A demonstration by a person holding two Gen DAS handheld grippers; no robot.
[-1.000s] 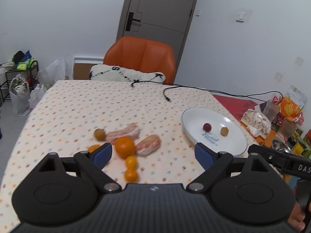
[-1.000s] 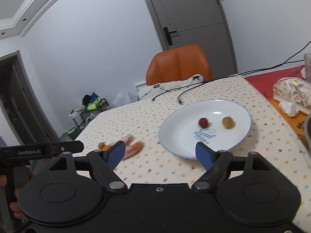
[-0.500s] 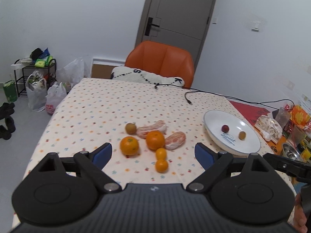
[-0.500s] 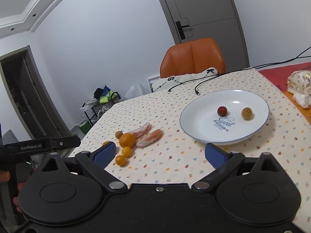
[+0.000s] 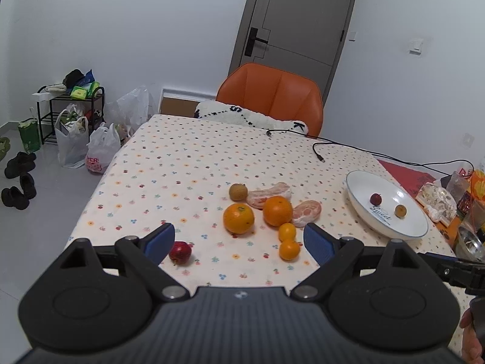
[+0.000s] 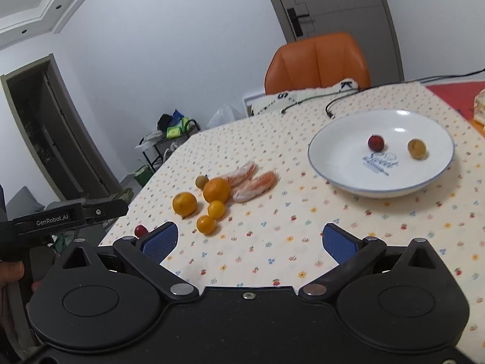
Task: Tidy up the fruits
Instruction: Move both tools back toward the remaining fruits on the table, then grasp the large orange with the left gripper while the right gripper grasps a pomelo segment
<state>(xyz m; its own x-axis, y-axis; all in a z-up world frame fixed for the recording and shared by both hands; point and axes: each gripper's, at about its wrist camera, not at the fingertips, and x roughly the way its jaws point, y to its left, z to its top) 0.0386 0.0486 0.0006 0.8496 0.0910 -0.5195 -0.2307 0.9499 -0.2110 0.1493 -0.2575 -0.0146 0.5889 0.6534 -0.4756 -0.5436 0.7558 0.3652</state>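
Both grippers' fingers [image 5: 159, 241] gape empty above bare tablecloth [image 5: 182, 163]; small red fruit [image 5: 180, 252] nears the table's edge.

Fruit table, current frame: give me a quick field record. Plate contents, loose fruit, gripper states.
plate: holds a small red fruit and a small yellow-brown fruit, apart
loose on tablecloth: two oranges, two small oranges, two peeled citrus pieces, brownish fruit, red fruit
left gripper: open, empty
right gripper: open, empty
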